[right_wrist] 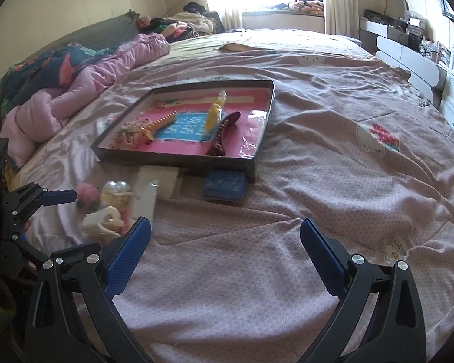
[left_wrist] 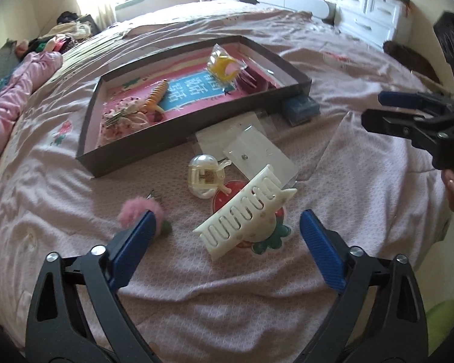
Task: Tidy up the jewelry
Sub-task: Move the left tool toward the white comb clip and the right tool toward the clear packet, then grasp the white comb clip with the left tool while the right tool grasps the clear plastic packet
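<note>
The left gripper (left_wrist: 224, 236) is spread wide and holds nothing, hanging over the white hair claw (left_wrist: 246, 211) on the bed (left_wrist: 363, 181). Behind it, the tray (left_wrist: 172, 142) holds an orange clip (left_wrist: 157, 93). A blue box (left_wrist: 301, 109) touches the tray's right corner. The right gripper (right_wrist: 225, 251) is spread wide too, holding nothing

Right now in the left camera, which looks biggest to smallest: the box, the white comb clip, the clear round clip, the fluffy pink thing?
1. Box
2. White comb clip
3. Clear round clip and fluffy pink thing: they look alike, and a gripper finger hides part of the pink one, so I won't rank them.
</note>
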{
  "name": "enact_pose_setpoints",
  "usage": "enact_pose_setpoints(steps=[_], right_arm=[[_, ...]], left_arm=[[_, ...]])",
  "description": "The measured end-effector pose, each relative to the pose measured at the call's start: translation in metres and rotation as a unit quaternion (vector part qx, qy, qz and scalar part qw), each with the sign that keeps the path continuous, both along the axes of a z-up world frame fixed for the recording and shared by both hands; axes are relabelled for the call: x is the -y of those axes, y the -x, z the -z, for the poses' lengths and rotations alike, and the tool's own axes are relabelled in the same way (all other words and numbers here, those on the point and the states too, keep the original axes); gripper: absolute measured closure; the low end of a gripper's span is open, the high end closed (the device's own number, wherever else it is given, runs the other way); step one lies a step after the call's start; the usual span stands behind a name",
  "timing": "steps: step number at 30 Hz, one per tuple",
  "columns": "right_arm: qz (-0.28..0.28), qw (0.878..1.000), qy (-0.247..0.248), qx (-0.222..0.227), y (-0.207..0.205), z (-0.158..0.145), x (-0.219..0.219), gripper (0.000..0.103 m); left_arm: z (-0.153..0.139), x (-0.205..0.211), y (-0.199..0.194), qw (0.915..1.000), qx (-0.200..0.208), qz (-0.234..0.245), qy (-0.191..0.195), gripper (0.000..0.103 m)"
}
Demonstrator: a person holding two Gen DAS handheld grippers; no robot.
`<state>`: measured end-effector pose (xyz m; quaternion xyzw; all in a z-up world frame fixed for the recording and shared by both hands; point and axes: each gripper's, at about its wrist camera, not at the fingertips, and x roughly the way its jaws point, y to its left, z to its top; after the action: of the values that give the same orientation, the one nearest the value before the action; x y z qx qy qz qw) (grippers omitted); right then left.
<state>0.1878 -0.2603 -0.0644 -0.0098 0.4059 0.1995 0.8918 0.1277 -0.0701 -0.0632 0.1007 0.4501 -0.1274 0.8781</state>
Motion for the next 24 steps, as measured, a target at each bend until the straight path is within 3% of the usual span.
enact_pose_setpoints(steps=[4, 7, 9, 15, 21, 24], right_arm=[[0.006, 1.000, 0.007, -0.006, -0.014, 0.012, -0.004, 0.007], [0.011, 1.000, 0.006, -0.012, -0.024, 0.018, -0.007, 0.007], [0.008, 1.000, 0.000, -0.017, -0.028, 0.018, -0.011, 0.008], [-0.039, 0.999, -0.007, -0.024, -0.027, 0.015, -0.034, 0.019], [-0.076, 0.995, -0.023, -0.054, -0.029, 0.021, -0.057, 0.034], [-0.089, 0.993, -0.031, -0.072, -0.032, 0.028, -0.069, 0.043]], left_arm=[[0.006, 0.006, -0.010, 0.9999, -0.011, 0.007, 0.004, 0.026], [0.012, 0.008, -0.017, 0.9996, -0.025, 0.009, 0.010, 0.038], [0.015, 0.009, -0.019, 0.9992, -0.035, 0.012, 0.012, 0.052], [0.014, -0.001, -0.017, 0.9984, -0.043, 0.003, 0.036, 0.071], [0.010, -0.018, -0.012, 0.9965, -0.049, -0.020, 0.065, 0.084], [0.008, -0.028, -0.008, 0.9947, -0.057, -0.031, 0.080, 0.084]])
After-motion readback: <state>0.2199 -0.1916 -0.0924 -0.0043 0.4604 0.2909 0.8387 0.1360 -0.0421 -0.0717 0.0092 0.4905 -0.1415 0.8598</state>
